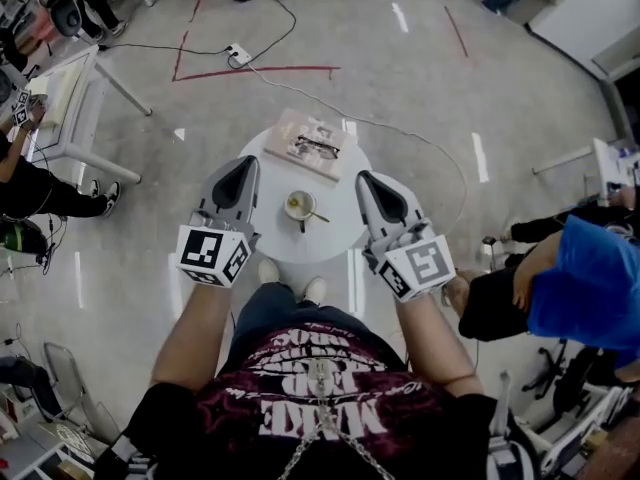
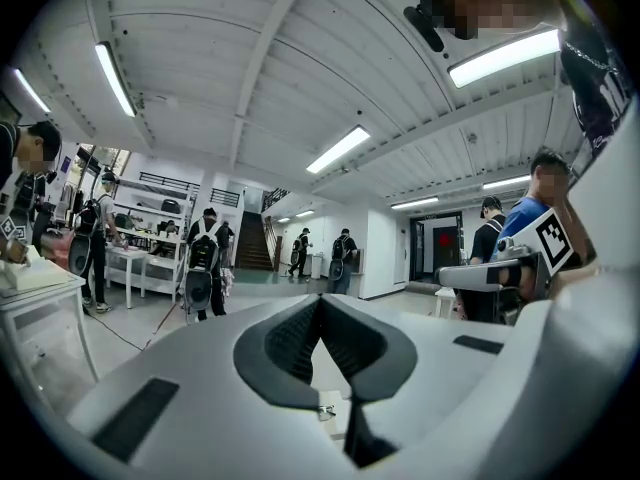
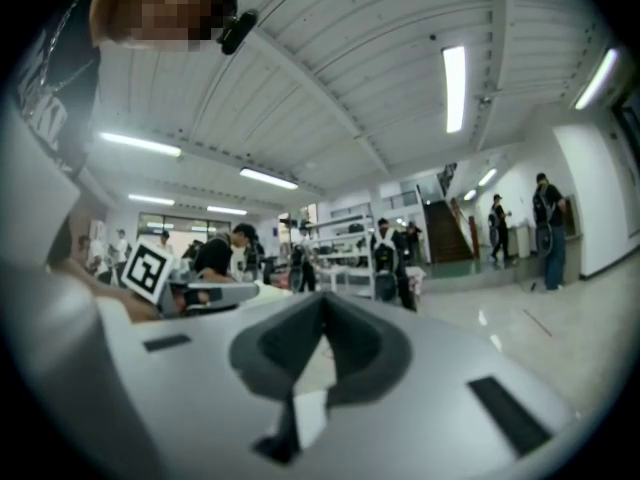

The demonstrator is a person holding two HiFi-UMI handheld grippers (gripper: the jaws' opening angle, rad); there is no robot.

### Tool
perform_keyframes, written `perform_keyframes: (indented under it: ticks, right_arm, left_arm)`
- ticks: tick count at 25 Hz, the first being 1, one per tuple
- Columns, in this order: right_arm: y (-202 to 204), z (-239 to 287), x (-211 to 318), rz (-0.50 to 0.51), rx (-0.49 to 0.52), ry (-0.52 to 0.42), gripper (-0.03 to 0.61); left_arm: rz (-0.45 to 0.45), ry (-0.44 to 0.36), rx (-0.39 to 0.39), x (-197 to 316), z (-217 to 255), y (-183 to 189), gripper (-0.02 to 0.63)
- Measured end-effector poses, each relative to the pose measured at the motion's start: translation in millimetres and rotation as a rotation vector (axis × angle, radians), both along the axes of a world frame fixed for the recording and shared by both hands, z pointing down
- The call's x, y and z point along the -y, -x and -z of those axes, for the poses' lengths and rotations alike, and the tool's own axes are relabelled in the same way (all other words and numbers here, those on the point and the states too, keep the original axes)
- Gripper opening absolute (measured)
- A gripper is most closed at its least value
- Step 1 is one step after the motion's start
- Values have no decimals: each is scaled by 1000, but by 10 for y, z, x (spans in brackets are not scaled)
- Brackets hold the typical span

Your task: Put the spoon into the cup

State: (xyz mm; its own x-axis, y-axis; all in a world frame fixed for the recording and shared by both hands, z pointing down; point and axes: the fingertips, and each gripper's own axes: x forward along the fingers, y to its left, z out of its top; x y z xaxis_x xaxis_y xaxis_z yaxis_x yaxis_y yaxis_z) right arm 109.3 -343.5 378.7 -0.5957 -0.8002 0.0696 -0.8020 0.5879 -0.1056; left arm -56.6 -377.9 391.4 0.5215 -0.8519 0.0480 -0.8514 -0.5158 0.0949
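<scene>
A small cup (image 1: 299,204) stands in the middle of a round white table (image 1: 335,233). A spoon (image 1: 317,216) rests in the cup, its handle leaning out to the right. My left gripper (image 1: 249,162) is raised left of the cup with its jaws shut and nothing between them. My right gripper (image 1: 362,177) is raised on the cup's right side, also shut and empty. Both point level, away from me. The left gripper view shows the closed tips (image 2: 320,299) against a large hall, and the right gripper view shows the same (image 3: 322,299). Neither gripper view shows the cup.
A flat book or board with a pair of glasses on it (image 1: 311,143) lies on the table's far side. A white cable (image 1: 400,133) runs across the floor. A seated person in blue (image 1: 590,288) is at the right, a white table (image 1: 70,108) at the left.
</scene>
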Motion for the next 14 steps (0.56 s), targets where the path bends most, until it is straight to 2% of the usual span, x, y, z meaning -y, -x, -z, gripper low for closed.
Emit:
perform_keyframes:
  ticks: [14]
  right_arm:
    - [1,92,-53,6,7,1,34]
  left_arm:
    - [-5,0,-1,-56,43,-46,29]
